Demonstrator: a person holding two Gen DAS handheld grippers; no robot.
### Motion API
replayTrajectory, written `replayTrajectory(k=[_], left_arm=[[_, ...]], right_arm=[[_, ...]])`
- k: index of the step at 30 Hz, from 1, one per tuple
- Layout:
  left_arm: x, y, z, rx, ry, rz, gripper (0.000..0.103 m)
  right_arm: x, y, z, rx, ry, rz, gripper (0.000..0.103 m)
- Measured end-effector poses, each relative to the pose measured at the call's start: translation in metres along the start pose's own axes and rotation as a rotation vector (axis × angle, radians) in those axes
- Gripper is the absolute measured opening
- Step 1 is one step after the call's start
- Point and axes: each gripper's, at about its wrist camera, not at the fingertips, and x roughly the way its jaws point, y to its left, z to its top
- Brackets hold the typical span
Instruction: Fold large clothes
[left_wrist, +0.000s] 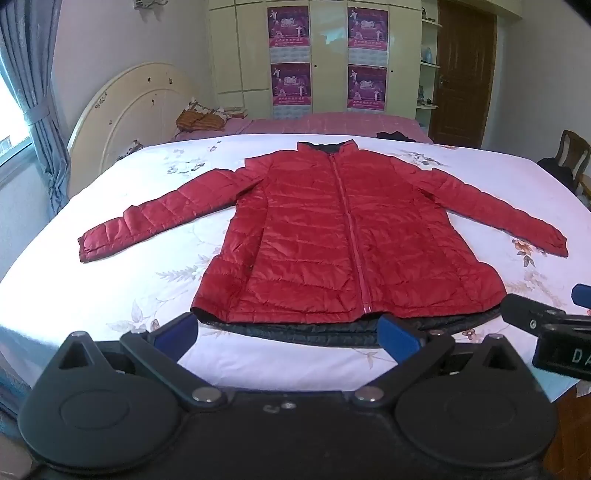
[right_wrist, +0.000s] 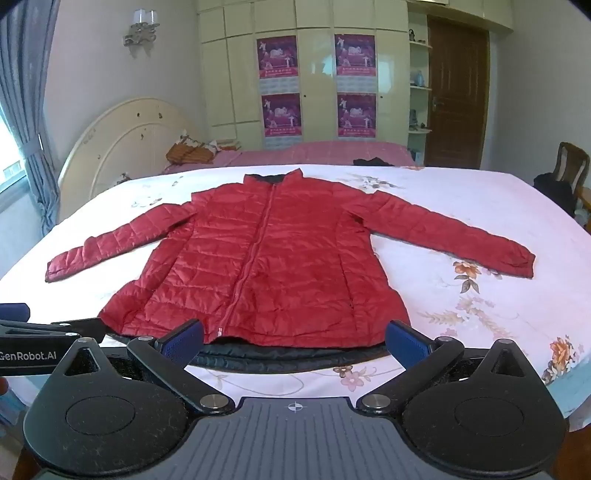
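Red quilted puffer jacket (left_wrist: 332, 236) lies flat, zipped, front up on the white floral bedsheet (left_wrist: 155, 280); collar at 12 o'clock, hem at 6, sleeves out toward 9 and 3. Black lining edge (left_wrist: 303, 332) peeks below the hem. Left gripper (left_wrist: 288, 332) and right gripper (right_wrist: 295, 338) both spread wide, empty, hovering just short of the hem. Risks, as I judge: slick shell slipping from the pads; pinching the sheet along with the hem; puffy fill springing a fold back open.
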Motion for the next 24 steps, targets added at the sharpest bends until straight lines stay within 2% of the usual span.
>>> replayTrajectory(k=[24], left_arm=[[0.0063, 0.0011, -0.0016, -0.001, -0.006, 0.006, 0.103]], right_arm=[[0.0020, 0.0019, 0.0032, -0.001, 0.001, -0.002, 0.103]])
